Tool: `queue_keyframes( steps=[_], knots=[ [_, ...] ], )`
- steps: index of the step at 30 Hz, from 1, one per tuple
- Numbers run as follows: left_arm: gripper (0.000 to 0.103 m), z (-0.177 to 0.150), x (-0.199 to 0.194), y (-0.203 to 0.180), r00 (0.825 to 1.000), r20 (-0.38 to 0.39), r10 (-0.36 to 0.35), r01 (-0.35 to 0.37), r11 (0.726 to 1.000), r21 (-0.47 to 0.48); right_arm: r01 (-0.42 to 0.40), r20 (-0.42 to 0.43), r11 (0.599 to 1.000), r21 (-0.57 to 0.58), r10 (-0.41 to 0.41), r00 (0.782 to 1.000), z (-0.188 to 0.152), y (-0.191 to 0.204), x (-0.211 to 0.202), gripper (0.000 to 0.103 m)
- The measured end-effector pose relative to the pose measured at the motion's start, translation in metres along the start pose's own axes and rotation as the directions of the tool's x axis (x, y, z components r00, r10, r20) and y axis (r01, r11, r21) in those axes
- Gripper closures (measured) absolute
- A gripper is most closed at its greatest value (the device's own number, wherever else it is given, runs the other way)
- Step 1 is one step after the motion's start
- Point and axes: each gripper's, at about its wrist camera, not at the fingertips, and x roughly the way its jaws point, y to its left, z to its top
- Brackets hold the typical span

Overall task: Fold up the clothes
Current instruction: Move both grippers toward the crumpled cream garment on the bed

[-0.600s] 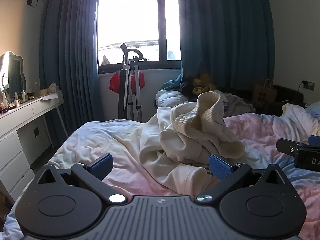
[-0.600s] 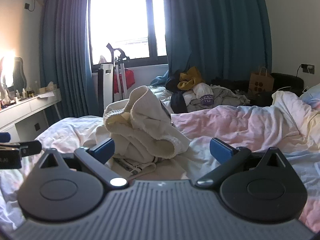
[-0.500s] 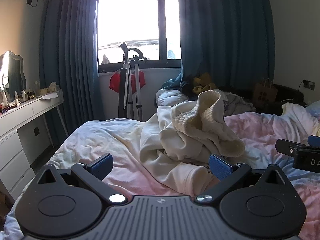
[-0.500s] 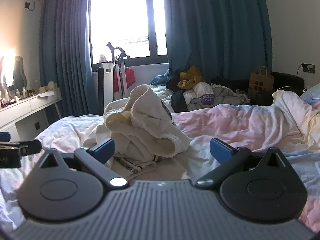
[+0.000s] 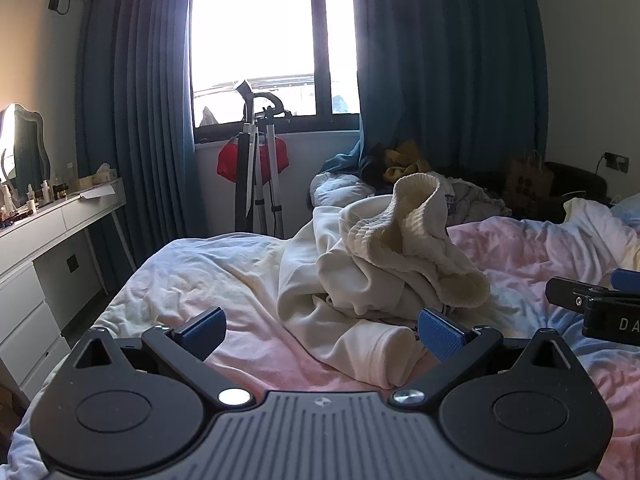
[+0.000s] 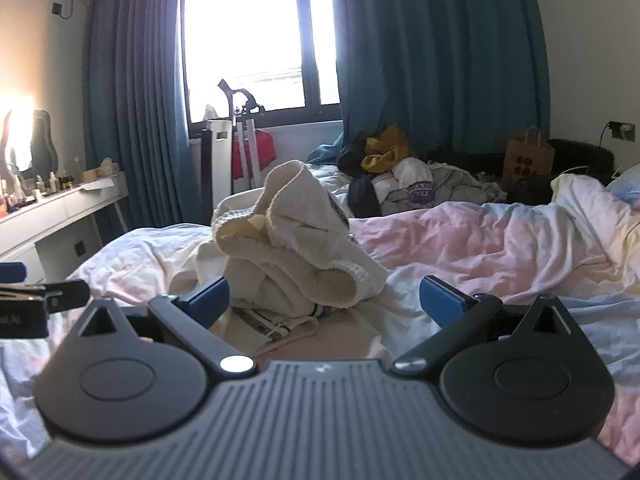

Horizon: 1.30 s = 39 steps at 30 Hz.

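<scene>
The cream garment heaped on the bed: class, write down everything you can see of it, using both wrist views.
The cream garment lies in an unfolded, crumpled heap on the bed's pink and white sheet. It looks like soft, thick sweatshirt cloth. A ribbed knit band is turned up and stands as the heap's peak, showing a yellowish inside. One sleeve with a plain cuff trails toward the left claw. A patterned strip shows at its base. Both claws are open; neither visibly touches it.

Very little differs across the half second. In the left wrist view the right gripper (image 5: 596,304) sits a touch lower beside the cream clothes heap (image 5: 384,264) (a small drift), and the heap appears marginally lower too.
</scene>
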Motion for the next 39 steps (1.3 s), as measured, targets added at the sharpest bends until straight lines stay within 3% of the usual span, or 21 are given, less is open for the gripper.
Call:
queue_keyframes(
  steps=[29, 33, 39],
  knots=[
    [0.000, -0.005, 0.010, -0.010, 0.999, -0.018, 0.027, -0.026, 0.999, 0.035, 0.007, -0.023, 1.000, 0.006, -0.007, 1.000, 0.000, -0.005, 0.004, 0.000],
    [0.000, -0.005, 0.014, -0.010, 0.999, -0.031, -0.014, 0.015, 0.999, 0.035, -0.006, -0.033, 1.000, 0.025, 0.007, 0.999, 0.002, -0.007, 0.004, 0.000],
    [0.000, 0.004, 0.040, -0.017, 0.997, -0.074, -0.025, 0.031, 0.997, 0.076, 0.036, -0.038, 0.999, 0.032, -0.035, 0.999, 0.002, -0.014, 0.006, 0.000]
  ],
)
